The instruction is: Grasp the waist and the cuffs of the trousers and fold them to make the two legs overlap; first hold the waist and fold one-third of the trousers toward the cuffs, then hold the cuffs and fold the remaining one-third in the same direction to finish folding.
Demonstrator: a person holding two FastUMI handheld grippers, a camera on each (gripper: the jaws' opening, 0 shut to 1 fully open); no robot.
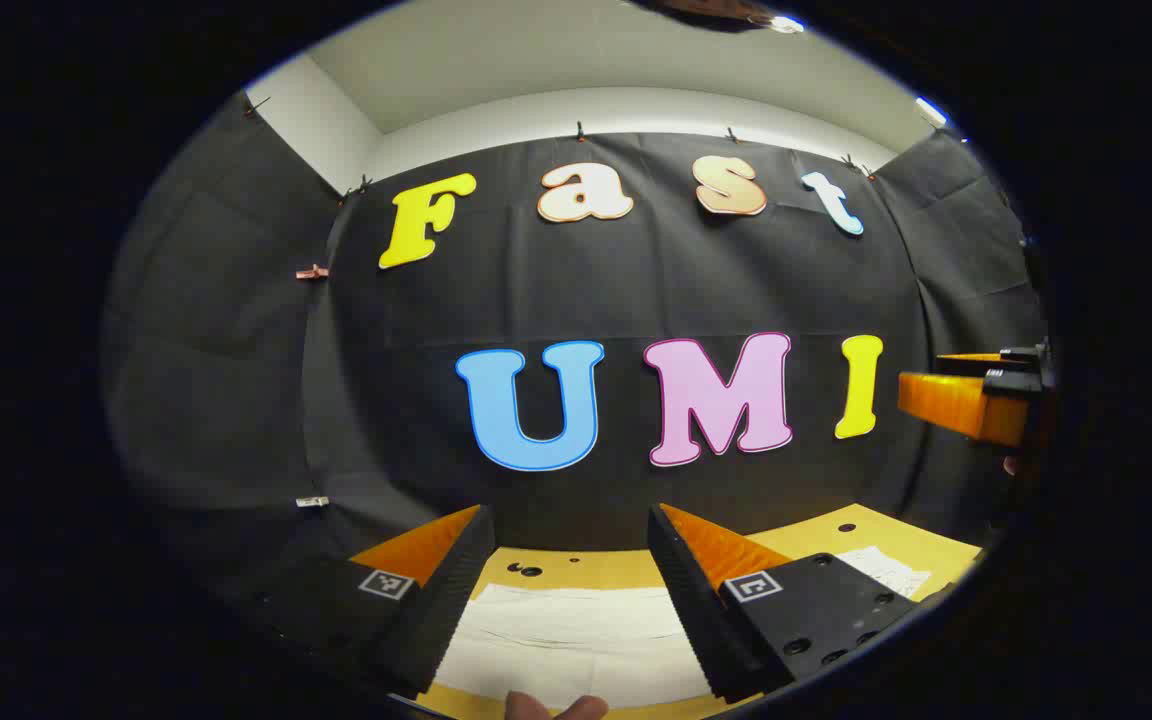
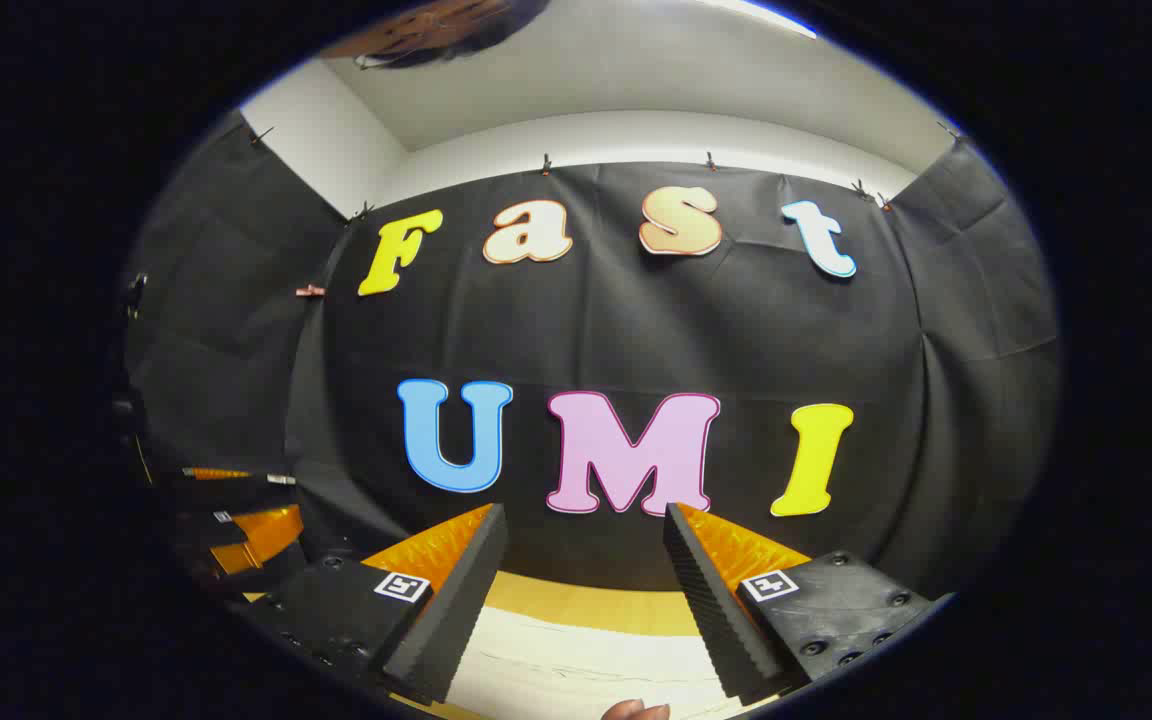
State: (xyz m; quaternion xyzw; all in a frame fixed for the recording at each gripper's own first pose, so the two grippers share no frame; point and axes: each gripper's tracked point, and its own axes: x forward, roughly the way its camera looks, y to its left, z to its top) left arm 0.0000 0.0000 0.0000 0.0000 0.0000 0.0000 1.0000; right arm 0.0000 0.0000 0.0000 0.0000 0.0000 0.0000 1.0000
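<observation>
Black cloth (image 1: 636, 290) hangs across the back of the booth, clipped along its top edge under a white wall (image 1: 626, 105), and we see the same cloth (image 2: 636, 330) in the right gripper view. Below it runs a tan table (image 1: 586, 572) with a few small dark holes; we find its far edge (image 2: 586, 605) between the fingers in the right gripper view too.

Our left gripper (image 1: 571, 525) is held level above the table, looking at the back wall. Its jaws stand wide apart with nothing between them, so it is released. Through the gap we see the trousers (image 1: 576, 640), pale and lying flat on the table, with a crease running across them. A further pale patch (image 1: 891, 570) shows past the finger on the right of that view; we cannot tell whether it belongs to the same garment. A fingertip (image 1: 556, 707) peeks in at the bottom edge.

Our right gripper (image 2: 584, 525) is likewise spread open and empty, held over the near part of the trousers (image 2: 586, 665), without touching them. Another fingertip (image 2: 636, 711) shows at the bottom of that view.

Each gripper also appears in the other's view: the right one (image 1: 976, 400) at the right edge of the left gripper view, the left one (image 2: 236, 530) low on the left of the right gripper view. Both are off the cloth and well apart.
</observation>
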